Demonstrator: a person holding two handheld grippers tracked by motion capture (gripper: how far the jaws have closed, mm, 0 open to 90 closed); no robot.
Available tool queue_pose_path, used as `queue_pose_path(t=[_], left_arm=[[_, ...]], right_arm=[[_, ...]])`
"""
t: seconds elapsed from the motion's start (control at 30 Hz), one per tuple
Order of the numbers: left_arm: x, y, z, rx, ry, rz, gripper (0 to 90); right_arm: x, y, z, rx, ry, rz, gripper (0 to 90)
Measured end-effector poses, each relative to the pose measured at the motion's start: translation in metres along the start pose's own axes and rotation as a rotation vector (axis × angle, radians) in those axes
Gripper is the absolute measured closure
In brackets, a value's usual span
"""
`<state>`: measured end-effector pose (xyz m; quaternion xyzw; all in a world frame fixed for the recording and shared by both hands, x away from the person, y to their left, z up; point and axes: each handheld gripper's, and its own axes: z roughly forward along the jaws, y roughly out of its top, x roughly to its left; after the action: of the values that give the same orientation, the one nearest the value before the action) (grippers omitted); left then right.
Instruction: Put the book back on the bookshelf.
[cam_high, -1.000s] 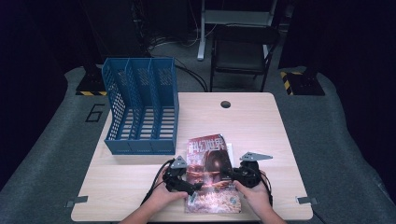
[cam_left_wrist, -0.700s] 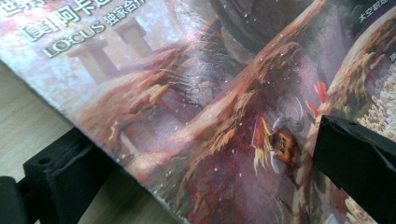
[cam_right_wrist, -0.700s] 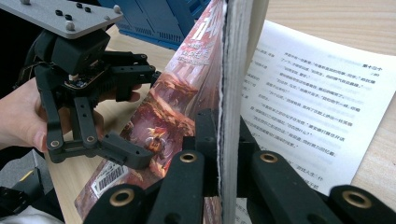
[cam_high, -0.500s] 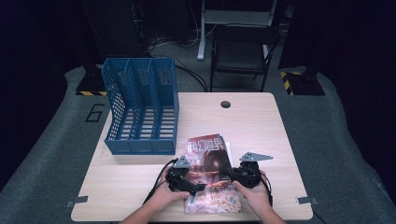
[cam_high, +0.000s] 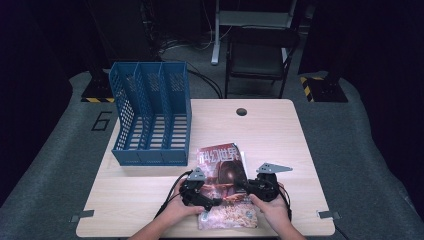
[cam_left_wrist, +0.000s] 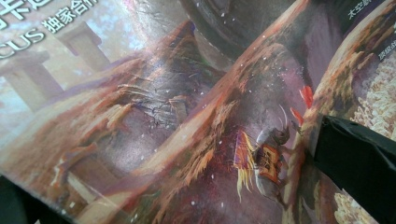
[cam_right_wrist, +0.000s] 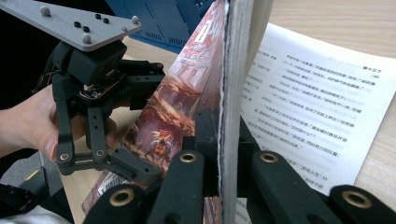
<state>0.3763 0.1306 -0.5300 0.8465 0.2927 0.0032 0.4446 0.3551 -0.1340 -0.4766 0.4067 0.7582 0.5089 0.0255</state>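
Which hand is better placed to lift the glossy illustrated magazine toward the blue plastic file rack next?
Probably the right. The right gripper is shut on the edge of the glossy illustrated magazine, pages between its jaws. The left gripper lies at the cover; its grip is unclear. The blue plastic file rack stands beyond, on the left.

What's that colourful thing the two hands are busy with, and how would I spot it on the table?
Start at the wooden table and the blue file rack at its left rear. In front of the rack, by the near edge, is a magazine, gripped from both sides by the left gripper and right gripper. Its glossy red-brown fantasy cover is the only printed thing there.
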Motion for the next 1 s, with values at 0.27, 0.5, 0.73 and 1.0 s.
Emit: queue_pose_path(t=[0.27,0.5,0.73,1.0], left_arm=[[-0.001,0.000,0.001,-0.004,0.018,-0.001,0.5],[-0.003,0.001,0.002,-0.005,0.037,0.004,0.6],[-0.006,0.001,0.004,-0.007,0.060,0.013,0.8],[-0.009,0.001,0.005,0.000,0.089,0.014,3.6]], right_arm=[[-0.009,-0.002,0.003,0.023,0.009,0.044,86.1],[-0.019,-0.003,0.007,0.064,0.006,0.073,83.9],[-0.027,-0.005,0.012,0.090,0.005,0.084,82.5],[-0.034,-0.006,0.016,0.119,-0.011,0.105,76.8]])
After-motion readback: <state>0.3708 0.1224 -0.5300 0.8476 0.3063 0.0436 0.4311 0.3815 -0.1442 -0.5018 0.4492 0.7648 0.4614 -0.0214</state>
